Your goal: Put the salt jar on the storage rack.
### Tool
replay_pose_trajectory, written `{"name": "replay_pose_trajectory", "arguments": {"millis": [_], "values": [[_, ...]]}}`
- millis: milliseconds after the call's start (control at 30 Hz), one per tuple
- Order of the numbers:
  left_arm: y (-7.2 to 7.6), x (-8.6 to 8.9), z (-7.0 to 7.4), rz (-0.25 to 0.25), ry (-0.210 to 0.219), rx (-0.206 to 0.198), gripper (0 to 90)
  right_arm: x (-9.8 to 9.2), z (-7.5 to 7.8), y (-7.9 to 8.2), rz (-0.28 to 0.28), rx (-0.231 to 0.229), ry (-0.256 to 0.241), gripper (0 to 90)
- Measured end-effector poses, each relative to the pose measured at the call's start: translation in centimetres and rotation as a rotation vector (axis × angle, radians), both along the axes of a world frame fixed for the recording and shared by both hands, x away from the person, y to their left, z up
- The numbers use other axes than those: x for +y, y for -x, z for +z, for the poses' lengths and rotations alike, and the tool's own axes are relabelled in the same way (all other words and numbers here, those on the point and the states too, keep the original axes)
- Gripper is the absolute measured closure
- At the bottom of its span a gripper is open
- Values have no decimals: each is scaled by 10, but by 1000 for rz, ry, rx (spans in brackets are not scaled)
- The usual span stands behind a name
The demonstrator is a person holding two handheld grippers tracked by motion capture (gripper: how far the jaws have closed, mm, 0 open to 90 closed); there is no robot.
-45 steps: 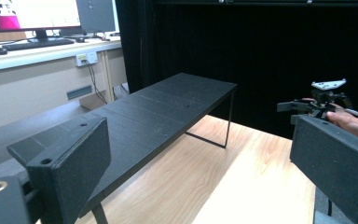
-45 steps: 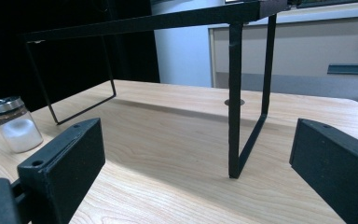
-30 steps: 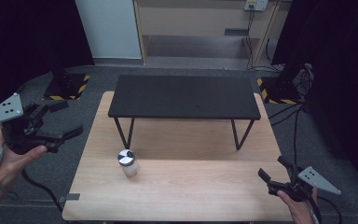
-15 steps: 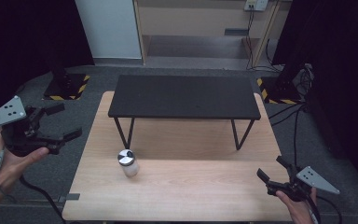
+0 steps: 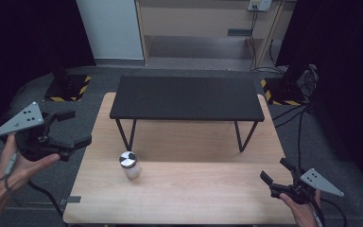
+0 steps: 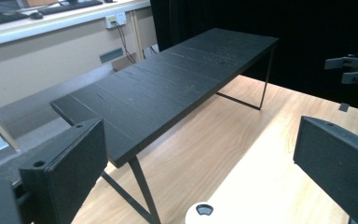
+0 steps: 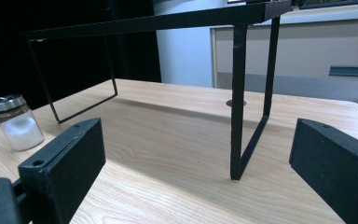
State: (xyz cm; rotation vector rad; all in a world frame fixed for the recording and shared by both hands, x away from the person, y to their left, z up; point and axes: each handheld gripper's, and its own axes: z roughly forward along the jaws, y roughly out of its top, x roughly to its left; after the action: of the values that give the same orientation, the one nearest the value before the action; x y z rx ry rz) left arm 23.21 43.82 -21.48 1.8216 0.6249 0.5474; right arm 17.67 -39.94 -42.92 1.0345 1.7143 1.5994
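Observation:
A small glass jar [image 5: 130,165] with a metal lid and white powder stands upright on the wooden table [image 5: 194,198], just in front of a low black shelf [image 5: 184,97] on thin legs. My left gripper [image 5: 79,127] hovers off the table's left edge, open and empty, aimed to the right. In the left gripper view the jar's lid [image 6: 204,211] peeks in at the bottom between the wide jaws. My right gripper [image 5: 273,170] rests low at the front right corner, open and empty. The right gripper view has the jar [image 7: 17,122] far left and a shelf leg [image 7: 238,93] ahead.
The black shelf [image 6: 168,79] spans the table's back half, with open room beneath it. Grey floor surrounds the table; cables [image 5: 293,113] trail at the right, and yellow-black striped bases [image 5: 68,87] stand on the floor at the back corners. A pale cabinet [image 5: 208,21] sits behind.
My left gripper has drifted a little to the right, toward the table's left edge. The right gripper and the jar have barely moved.

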Motion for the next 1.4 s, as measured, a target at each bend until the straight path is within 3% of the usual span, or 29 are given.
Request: {"name": "replay_pose_trajectory", "arguments": {"millis": [200, 467, 800, 1400], "values": [[-8, -2, -18, -19, -8, 27, 21, 0, 0, 0, 1, -1, 2, 34], [-24, -8, -57, -44, -21, 85, 22, 0, 0, 1, 1, -4, 4, 36], [-41, -19, -93, -65, -109, 159, 27, 0, 0, 1, 1, -4, 4, 37], [-72, -52, -127, -89, -199, 253, 38, -1, 0, 1, 2, -4, 5, 38]]}}
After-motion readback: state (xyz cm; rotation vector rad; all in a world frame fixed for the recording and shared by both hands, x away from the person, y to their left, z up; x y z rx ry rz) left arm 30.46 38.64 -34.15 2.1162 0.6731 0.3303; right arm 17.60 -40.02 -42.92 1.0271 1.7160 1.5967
